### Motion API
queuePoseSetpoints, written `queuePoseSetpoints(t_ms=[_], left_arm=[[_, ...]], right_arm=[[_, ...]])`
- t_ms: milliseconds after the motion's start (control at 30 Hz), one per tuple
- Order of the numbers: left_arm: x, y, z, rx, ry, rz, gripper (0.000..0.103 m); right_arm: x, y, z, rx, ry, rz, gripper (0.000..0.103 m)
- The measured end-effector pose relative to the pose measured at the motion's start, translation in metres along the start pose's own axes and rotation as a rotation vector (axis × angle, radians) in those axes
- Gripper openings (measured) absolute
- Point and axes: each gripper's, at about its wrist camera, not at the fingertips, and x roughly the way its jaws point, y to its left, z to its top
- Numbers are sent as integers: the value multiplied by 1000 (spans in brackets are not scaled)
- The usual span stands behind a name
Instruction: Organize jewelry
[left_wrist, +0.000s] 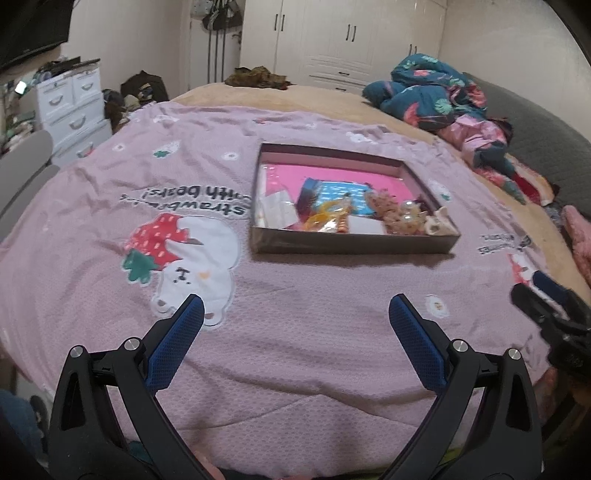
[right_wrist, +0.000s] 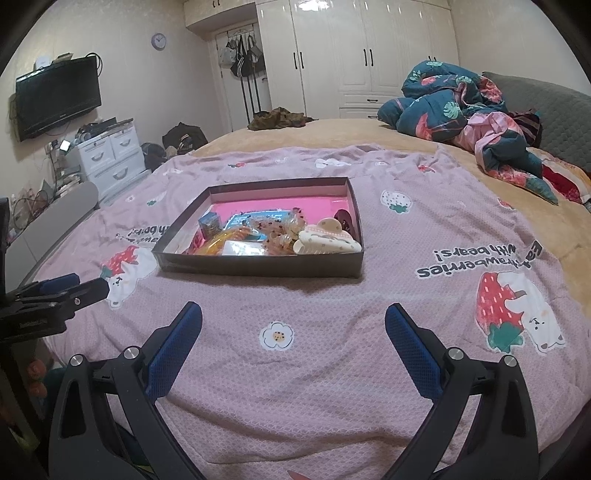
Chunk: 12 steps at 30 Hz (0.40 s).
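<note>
Right wrist view: the box (right_wrist: 258, 264) lies long axis sideways before both tools, left (left_wrist: 295, 314) and right (right_wrist: 293, 314), spread empty.

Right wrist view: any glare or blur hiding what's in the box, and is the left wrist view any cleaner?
Right wrist view: glare whitens a flat packet at the box front; the cream hair claw reads sharp. Left wrist view: softer, the claw small, the right gripper motion-blurred at the edge. Both: fisheye bends the bedspread.
</note>
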Motion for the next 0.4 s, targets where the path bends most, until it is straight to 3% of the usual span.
queuePoseSetpoints(t_ms=[133, 267, 400], left_arm=[[0, 3, 1, -7, -1, -1, 94], [13, 18, 8, -29, 18, 44, 94], [45, 67, 27, -105, 44, 145, 94]], right_arm=[[1, -5, 2, 16, -5, -5, 99], [12, -25, 8, 60, -5, -29, 99], [43, -80, 23, 153, 46, -154, 99]])
